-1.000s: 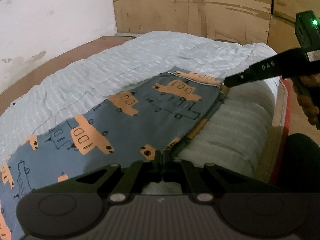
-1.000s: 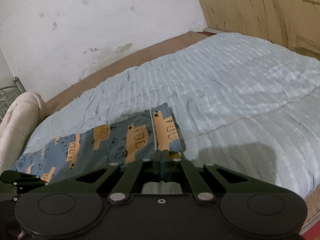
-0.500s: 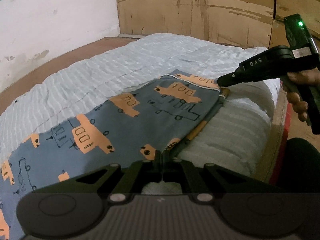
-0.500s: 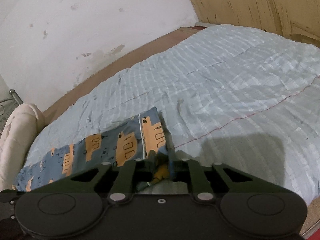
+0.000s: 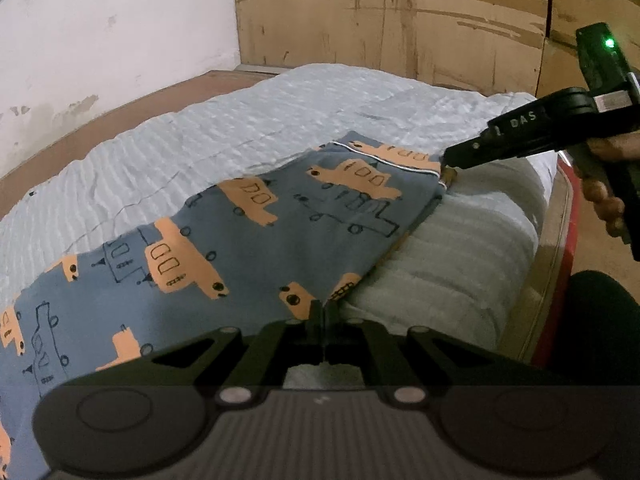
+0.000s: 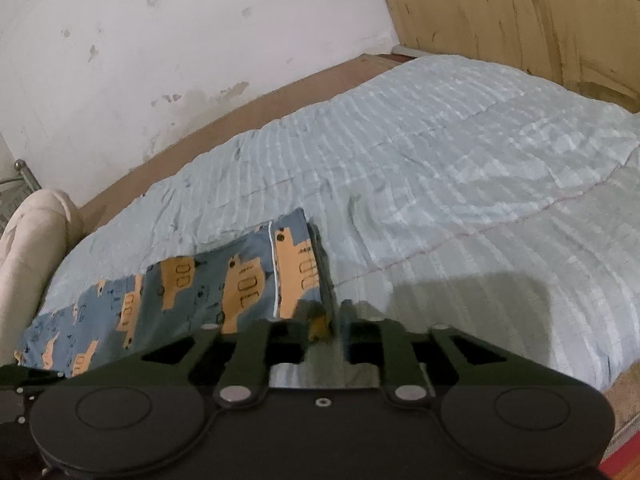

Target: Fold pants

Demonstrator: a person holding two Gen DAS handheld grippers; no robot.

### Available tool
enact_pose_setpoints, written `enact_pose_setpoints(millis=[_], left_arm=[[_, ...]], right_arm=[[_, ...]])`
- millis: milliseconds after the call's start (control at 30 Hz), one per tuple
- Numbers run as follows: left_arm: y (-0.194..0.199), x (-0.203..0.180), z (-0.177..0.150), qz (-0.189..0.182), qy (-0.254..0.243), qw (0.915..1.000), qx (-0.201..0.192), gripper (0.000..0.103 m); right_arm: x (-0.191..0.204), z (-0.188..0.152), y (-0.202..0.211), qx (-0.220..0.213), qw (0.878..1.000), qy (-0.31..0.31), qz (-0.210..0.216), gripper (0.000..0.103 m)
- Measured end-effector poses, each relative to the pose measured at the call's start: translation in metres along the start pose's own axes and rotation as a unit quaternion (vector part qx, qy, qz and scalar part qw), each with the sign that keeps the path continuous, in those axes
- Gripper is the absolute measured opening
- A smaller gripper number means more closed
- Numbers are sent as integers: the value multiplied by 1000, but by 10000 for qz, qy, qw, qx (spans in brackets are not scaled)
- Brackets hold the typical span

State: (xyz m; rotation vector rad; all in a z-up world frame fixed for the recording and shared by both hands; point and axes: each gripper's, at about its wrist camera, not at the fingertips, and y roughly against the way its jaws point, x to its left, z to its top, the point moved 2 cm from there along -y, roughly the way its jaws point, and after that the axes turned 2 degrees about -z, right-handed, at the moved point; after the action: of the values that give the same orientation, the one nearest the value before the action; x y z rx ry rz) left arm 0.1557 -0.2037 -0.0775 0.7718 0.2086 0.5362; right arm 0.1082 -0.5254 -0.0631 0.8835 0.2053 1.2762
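Blue pants (image 5: 248, 248) with orange truck prints lie flat along the near edge of a bed with a pale blue quilt (image 5: 248, 120). My left gripper (image 5: 323, 312) is shut on the near edge of the pants. My right gripper (image 6: 334, 316) is partly open at the hem corner of the pants (image 6: 240, 280); the corner lies between its fingers. In the left wrist view the right gripper (image 5: 450, 168) touches the far hem corner.
A white wall and a wooden panel (image 5: 392, 20) stand behind the bed. A beige cushion (image 6: 28, 248) lies at the left end. The quilt (image 6: 460, 184) spreads wide to the right. A red strip (image 5: 560, 264) runs along the bed's edge.
My right gripper has opened its fingers at the hem corner. The pants lie flatter on the quilt. My left gripper stays shut on the near edge.
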Motion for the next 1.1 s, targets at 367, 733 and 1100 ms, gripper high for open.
enact_pose_setpoints(millis=[367,733,1100], left_arm=[[6,-2,-1,-46,-44,10000,-59,0],[51,32,-4,408,565,9953,-675,79],[178,168,-18,2342,2361,9336,-1332,101]], right_arm=[[7,5,-1,23,9999,171,14,6],[32,4,6,-231,9971,722,-97,49],[141,-2,-22,-294,9816,1655,908,100]])
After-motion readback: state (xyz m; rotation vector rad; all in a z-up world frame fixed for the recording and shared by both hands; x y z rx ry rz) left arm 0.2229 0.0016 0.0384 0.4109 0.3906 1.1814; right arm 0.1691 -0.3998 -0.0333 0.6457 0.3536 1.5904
